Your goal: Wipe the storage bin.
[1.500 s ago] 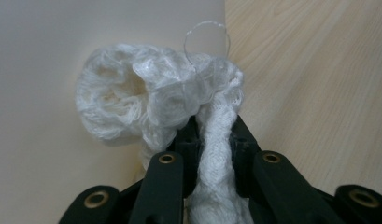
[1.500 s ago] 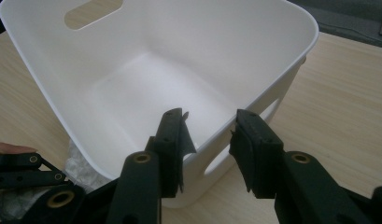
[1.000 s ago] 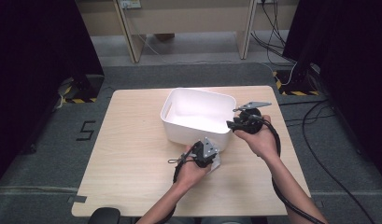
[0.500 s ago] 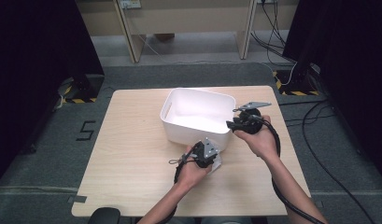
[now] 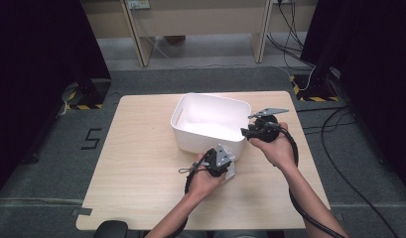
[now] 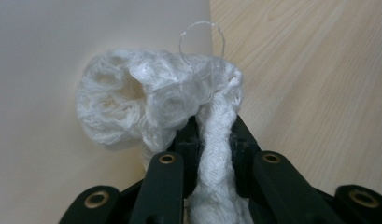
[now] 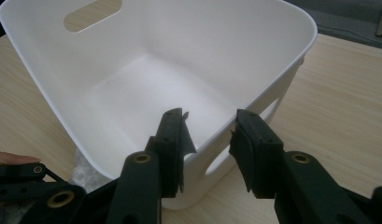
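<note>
Nearest, the left gripper [image 6: 212, 154] has its fingers clenched on a white knitted cloth [image 6: 156, 102], bunched just beyond the fingertips against the outer wall of a white plastic bin [image 5: 210, 121] on the wooden counter [image 5: 141, 163]. Farther off, the right gripper [image 7: 209, 135] straddles the bin's rim; whether its fingers press it is unclear. The loose bunch could snag on the rim when lifted. The cloth's lower part is hidden between the fingers.

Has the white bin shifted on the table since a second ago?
No. In the high view the white bin sits at the same spot against the table's far edge, with the right gripper at its wall.
</note>
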### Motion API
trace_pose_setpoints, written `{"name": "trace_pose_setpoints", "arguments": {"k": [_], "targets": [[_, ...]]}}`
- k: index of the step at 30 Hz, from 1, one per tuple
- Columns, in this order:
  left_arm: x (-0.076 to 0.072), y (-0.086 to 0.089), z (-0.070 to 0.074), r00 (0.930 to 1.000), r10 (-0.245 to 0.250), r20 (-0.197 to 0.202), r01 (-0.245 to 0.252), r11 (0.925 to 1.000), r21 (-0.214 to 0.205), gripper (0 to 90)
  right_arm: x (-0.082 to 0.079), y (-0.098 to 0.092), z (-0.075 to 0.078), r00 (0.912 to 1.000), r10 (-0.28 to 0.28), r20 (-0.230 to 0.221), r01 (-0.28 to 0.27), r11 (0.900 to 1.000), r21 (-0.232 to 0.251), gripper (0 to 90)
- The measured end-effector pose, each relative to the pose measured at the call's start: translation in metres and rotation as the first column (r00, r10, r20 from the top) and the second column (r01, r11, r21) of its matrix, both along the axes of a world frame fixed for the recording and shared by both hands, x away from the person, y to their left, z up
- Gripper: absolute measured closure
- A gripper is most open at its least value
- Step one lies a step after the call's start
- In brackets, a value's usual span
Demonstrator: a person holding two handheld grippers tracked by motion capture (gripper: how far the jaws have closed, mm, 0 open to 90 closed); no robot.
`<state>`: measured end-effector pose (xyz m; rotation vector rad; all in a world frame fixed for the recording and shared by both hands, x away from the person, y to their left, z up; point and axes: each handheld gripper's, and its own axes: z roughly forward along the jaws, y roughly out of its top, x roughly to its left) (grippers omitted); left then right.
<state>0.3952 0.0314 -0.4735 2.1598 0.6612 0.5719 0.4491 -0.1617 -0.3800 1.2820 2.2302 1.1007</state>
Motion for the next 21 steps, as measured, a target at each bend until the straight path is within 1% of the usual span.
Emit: {"name": "trace_pose_setpoints", "arguments": {"k": [3,6,7,8,9,13,14,15,20,21], "targets": [[-0.001,-0.001,0.003,1.0000,-0.001,0.004,0.001,1.0000,-0.005,78.5,0.000,0.000,0.000,1.0000,0.000,0.000,0.000,1.0000,-0.002,63.9],[-0.002,-0.002,0.006,1.0000,0.002,0.009,-0.001,0.9996,-0.027,78.4,0.000,0.000,0.000,1.0000,0.000,0.001,0.000,1.0000,0.001,63.9],[-0.002,-0.002,0.008,0.9999,-0.001,0.011,0.001,0.9998,-0.021,78.4,0.000,0.000,0.000,1.0000,0.000,0.001,0.000,1.0000,0.001,63.9],[-0.002,-0.002,0.009,0.9999,0.002,0.014,-0.002,0.9996,-0.027,78.4,0.000,0.000,0.000,1.0000,0.000,0.001,0.000,1.0000,0.001,63.9],[-0.002,-0.002,0.011,0.9999,-0.004,0.015,0.005,0.9997,-0.023,78.4,0.000,0.000,0.000,1.0000,0.000,0.001,0.000,1.0000,0.001,63.9],[-0.003,-0.005,0.016,0.9998,0.007,0.018,-0.007,0.9994,-0.034,78.4,0.000,0.000,0.000,1.0000,0.000,0.001,0.000,1.0000,0.003,63.9],[-0.004,-0.005,0.017,0.9998,0.006,0.021,-0.005,0.9996,-0.029,78.4,0.000,0.000,0.000,1.0000,-0.001,0.001,0.001,1.0000,0.004,63.9],[-0.004,-0.007,0.018,0.9997,0.008,0.021,-0.008,0.9993,-0.036,78.4,0.000,0.000,0.000,1.0000,0.000,0.001,0.000,1.0000,0.004,63.9],[-0.004,-0.009,0.024,0.9996,0.000,0.028,0.001,0.9990,-0.046,78.4,0.000,0.000,0.000,1.0000,-0.002,0.002,0.002,1.0000,0.003,63.9],[-0.004,-0.008,0.025,0.9996,-0.003,0.027,0.004,0.9991,-0.041,78.4,0.000,0.000,0.000,1.0000,-0.002,0.002,0.002,1.0000,0.003,63.9]]}}
